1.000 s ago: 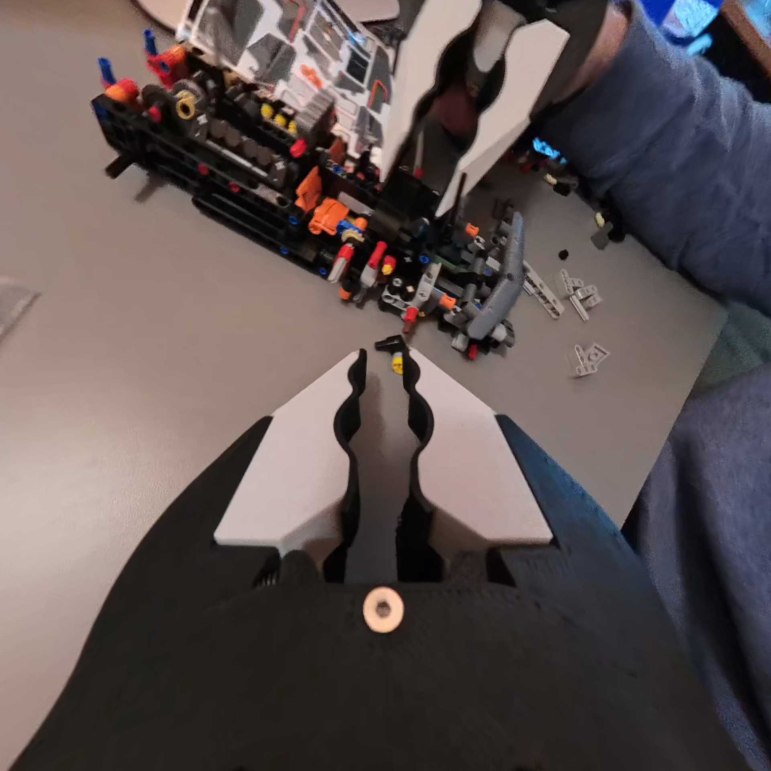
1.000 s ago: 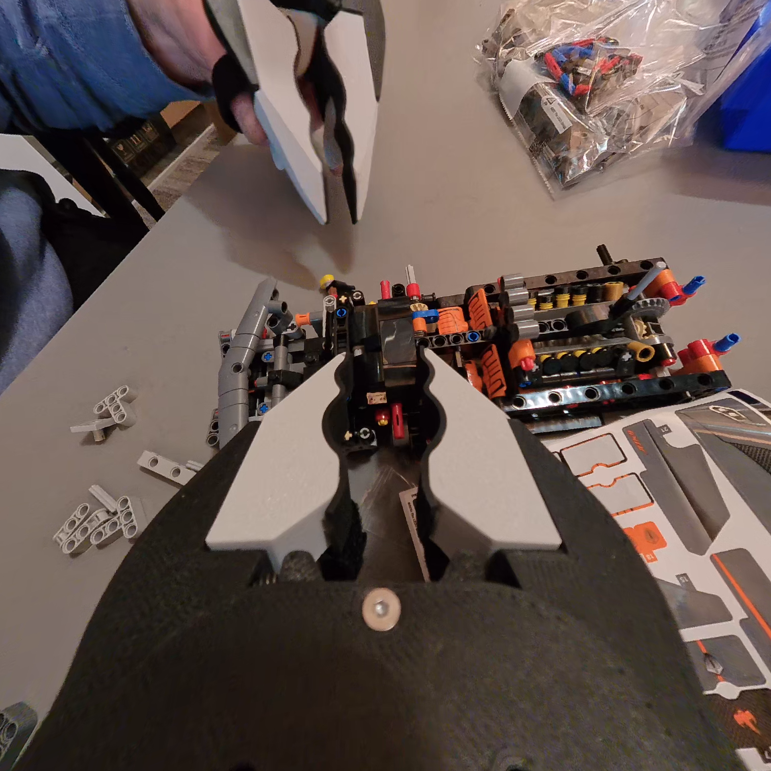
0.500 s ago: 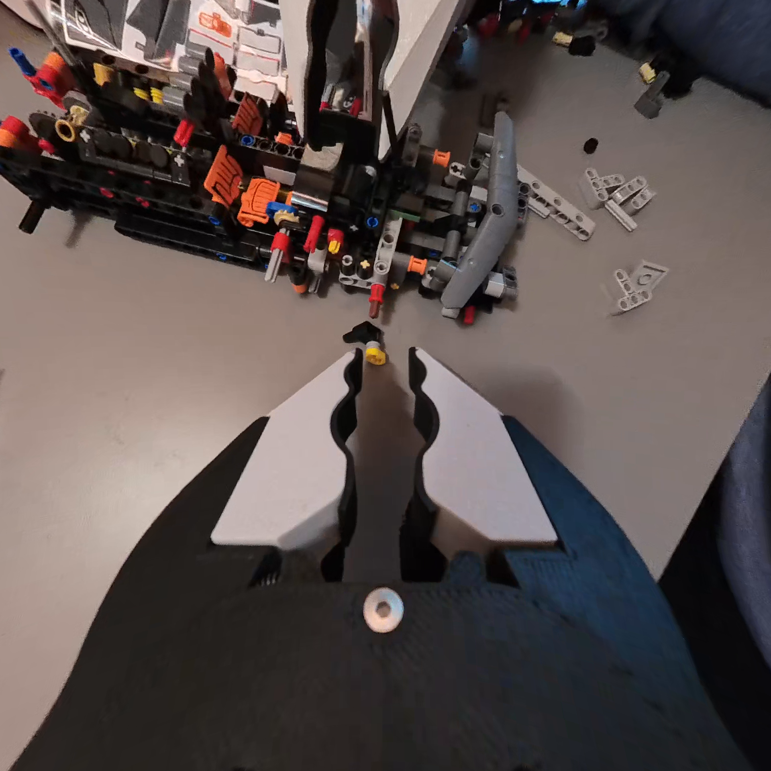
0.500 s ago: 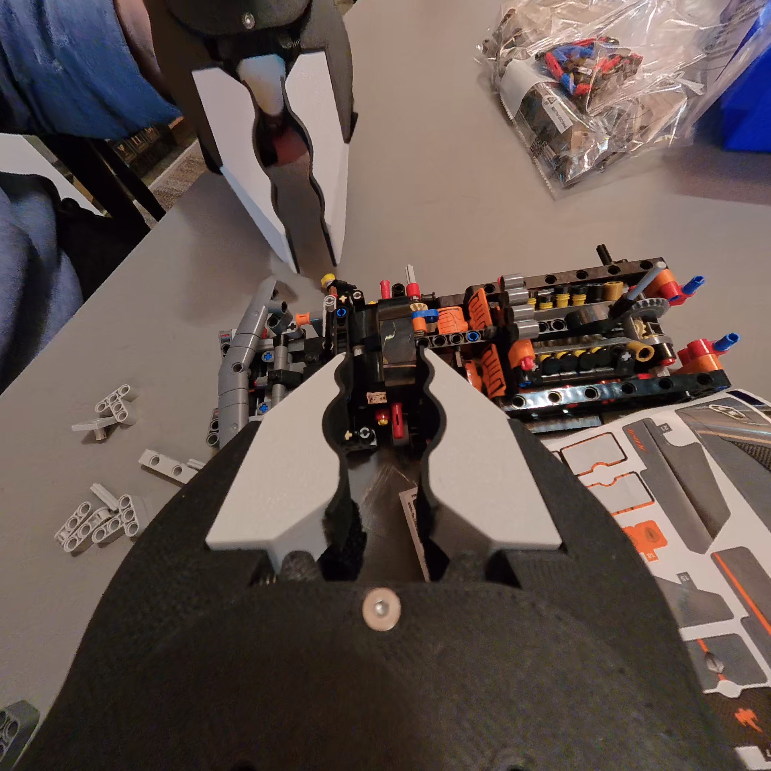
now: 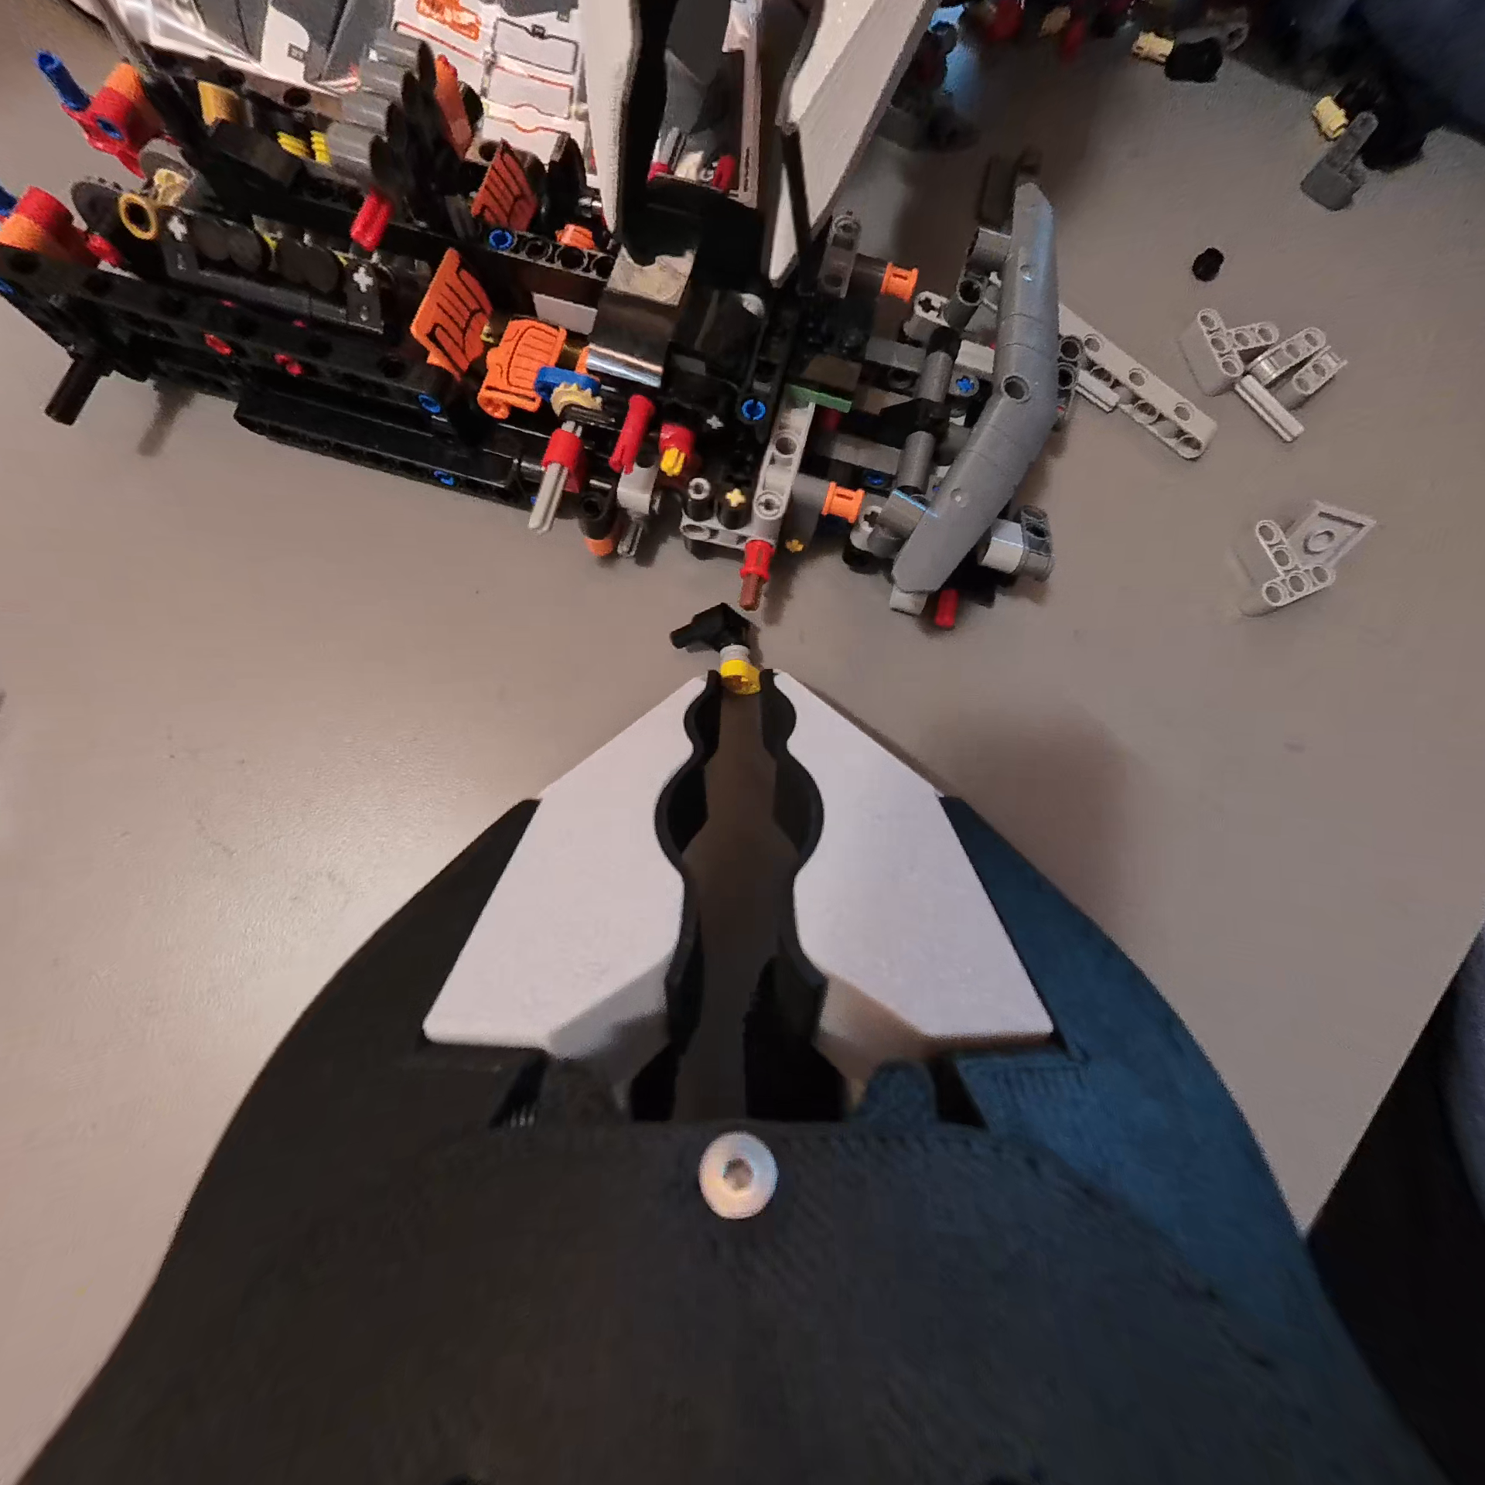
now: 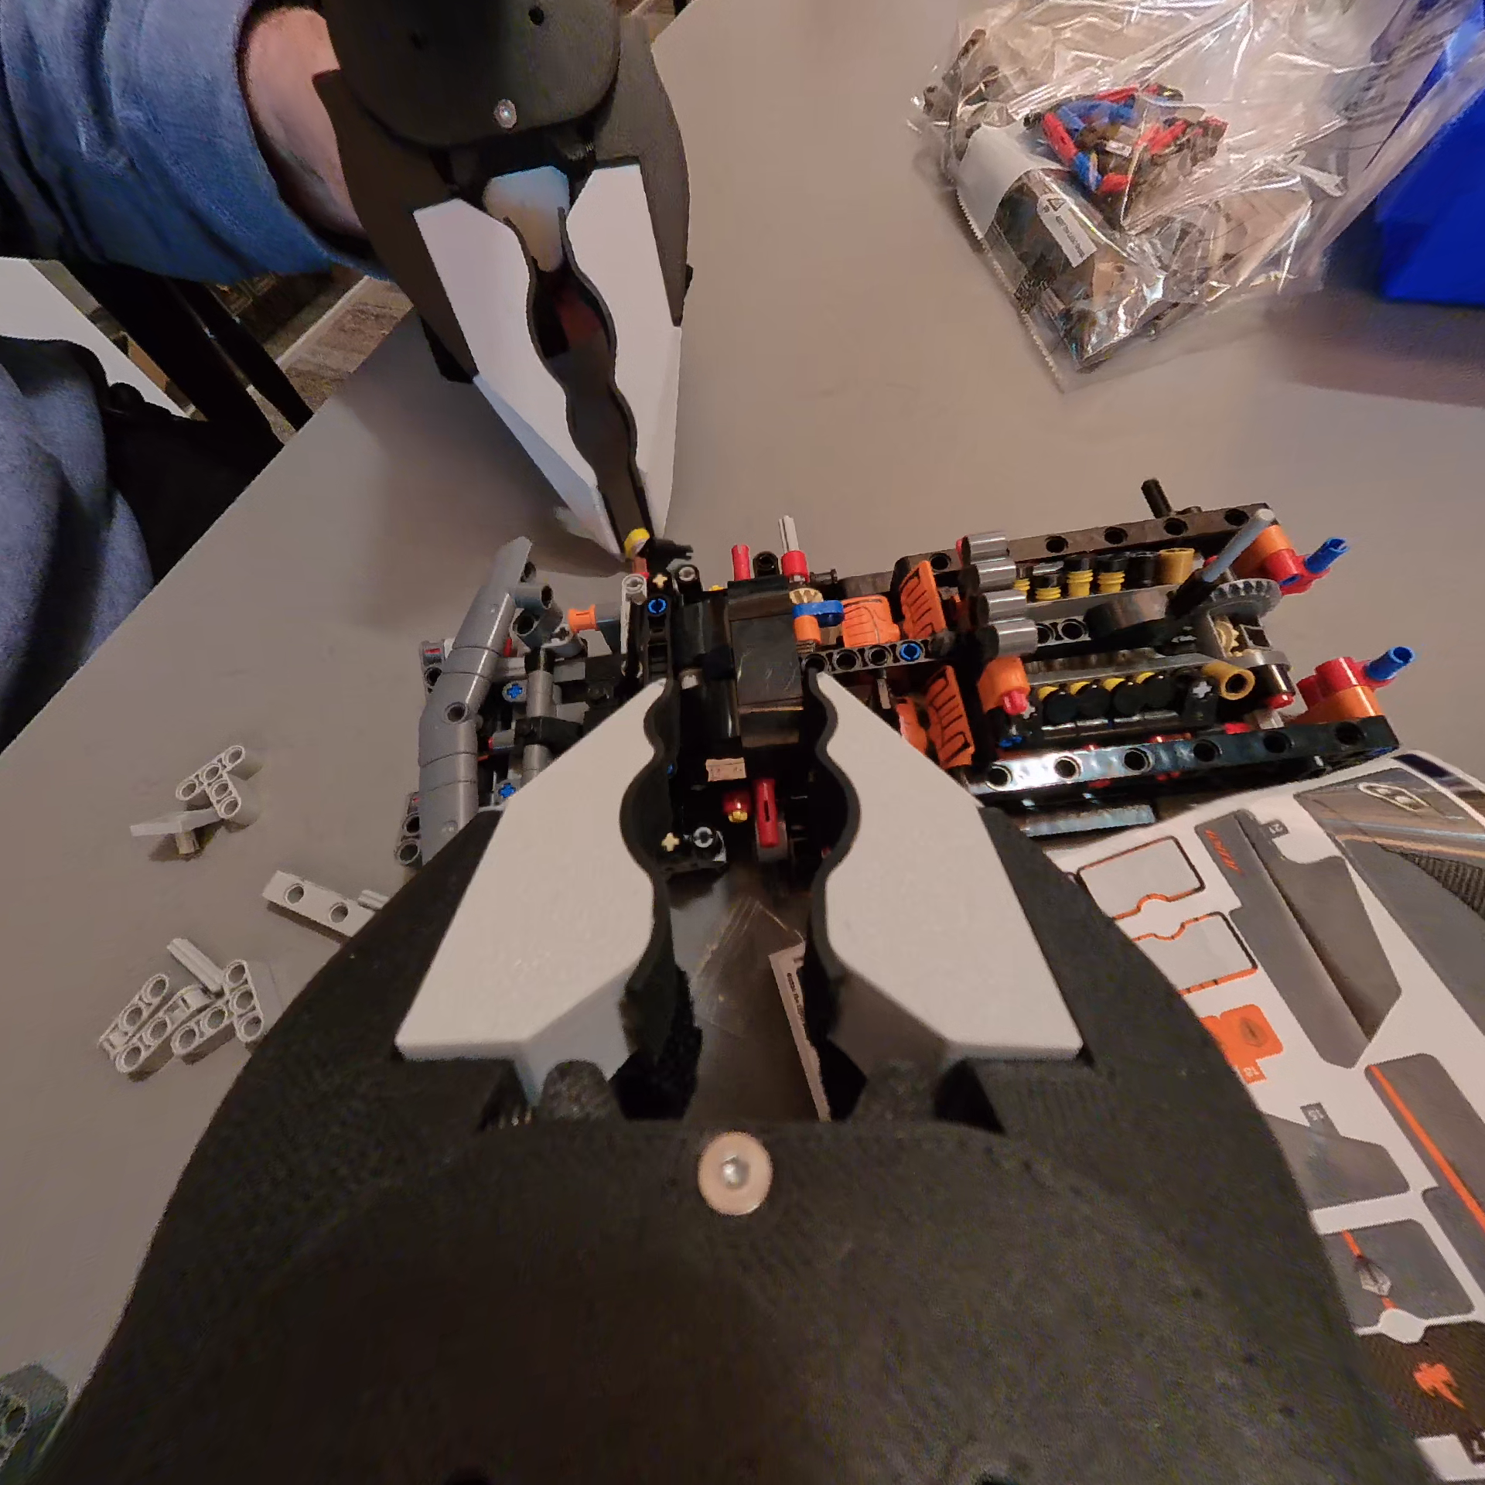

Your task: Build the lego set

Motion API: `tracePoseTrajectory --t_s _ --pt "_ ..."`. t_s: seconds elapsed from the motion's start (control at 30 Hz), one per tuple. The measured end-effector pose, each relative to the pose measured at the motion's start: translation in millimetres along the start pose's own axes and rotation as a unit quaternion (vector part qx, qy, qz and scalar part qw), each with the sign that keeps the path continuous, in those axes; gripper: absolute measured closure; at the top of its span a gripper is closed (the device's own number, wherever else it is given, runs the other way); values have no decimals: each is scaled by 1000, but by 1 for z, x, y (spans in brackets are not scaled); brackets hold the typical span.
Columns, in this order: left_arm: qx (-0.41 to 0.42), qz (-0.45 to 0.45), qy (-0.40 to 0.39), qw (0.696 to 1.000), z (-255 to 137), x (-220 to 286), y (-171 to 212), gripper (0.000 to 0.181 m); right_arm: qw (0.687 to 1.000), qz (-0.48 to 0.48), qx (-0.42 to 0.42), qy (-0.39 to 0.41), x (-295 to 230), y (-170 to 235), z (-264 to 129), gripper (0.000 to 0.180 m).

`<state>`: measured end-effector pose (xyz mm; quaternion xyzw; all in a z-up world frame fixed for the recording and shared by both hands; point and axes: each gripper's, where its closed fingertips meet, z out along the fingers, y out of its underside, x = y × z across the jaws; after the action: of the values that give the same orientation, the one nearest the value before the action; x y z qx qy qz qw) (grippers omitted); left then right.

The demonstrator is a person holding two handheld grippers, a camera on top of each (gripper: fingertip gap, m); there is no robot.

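The partly built lego model (image 5: 321,321), black with orange, red and grey parts, lies on the grey table (image 5: 241,723). It also shows in the right wrist view (image 6: 1125,643). My left gripper (image 5: 741,681) is down at the table just in front of the model, its jaws closed on a small piece (image 5: 739,675), a yellow bush with a black connector. It also shows in the right wrist view (image 6: 639,546). My right gripper (image 6: 739,683) grips the model's black middle block from the other side and shows in the left wrist view (image 5: 707,257).
Loose light grey beams (image 5: 1262,370) lie to the right of the model's grey curved panel (image 5: 988,418). A sticker sheet (image 6: 1286,924) lies by the model. A clear bag of parts (image 6: 1125,185) and a blue bin (image 6: 1438,217) stand behind. The table edge is near my left gripper. Across from one pair of fingers to the other is roughly 9 centimetres.
My left gripper has come down from above the table to the small yellow and black piece and its jaws have narrowed around it. The right gripper has stayed on the model.
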<state>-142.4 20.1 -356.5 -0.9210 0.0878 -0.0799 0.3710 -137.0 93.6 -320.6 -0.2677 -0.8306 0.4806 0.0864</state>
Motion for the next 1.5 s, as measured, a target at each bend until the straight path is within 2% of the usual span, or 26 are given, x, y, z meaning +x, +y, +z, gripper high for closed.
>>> tracePoseTrajectory --t_s 0.03,0.17,0.43,0.67,0.87,1.03,1.1,1.3,1.4,1.5 --pt "4 -7 2 1000 -1 -1 -1 173 1000 -1 0 -1 -1 0 0 151" --pt "40 -35 21 998 -11 -1 -9 173 999 -19 -20 15 1 1 -1 145" --pt "145 -101 134 975 -37 9 -45 173 989 -114 -33 85 -4 -29 -19 146" --pt "178 -116 206 955 -42 21 -62 173 974 -207 -37 88 -39 -54 -1 146" --pt "219 -108 271 931 -53 37 -72 173 968 -230 -30 93 -52 -66 9 145" --pt "218 -105 290 926 -51 46 -73 173 968 -233 -34 84 -57 -64 16 158" --pt "221 -108 296 923 -51 46 -73 173 969 -231 -39 76 -60 -62 17 168" --pt "227 -123 289 922 -49 42 -73 173 968 -226 -61 92 -55 -59 17 169" --pt "238 -109 219 940 -54 27 -77 164 963 -224 -88 119 -45 -54 16 169" --pt "239 -60 150 958 -61 21 -80 159 973 -188 -81 104 -46 -55 16 169"
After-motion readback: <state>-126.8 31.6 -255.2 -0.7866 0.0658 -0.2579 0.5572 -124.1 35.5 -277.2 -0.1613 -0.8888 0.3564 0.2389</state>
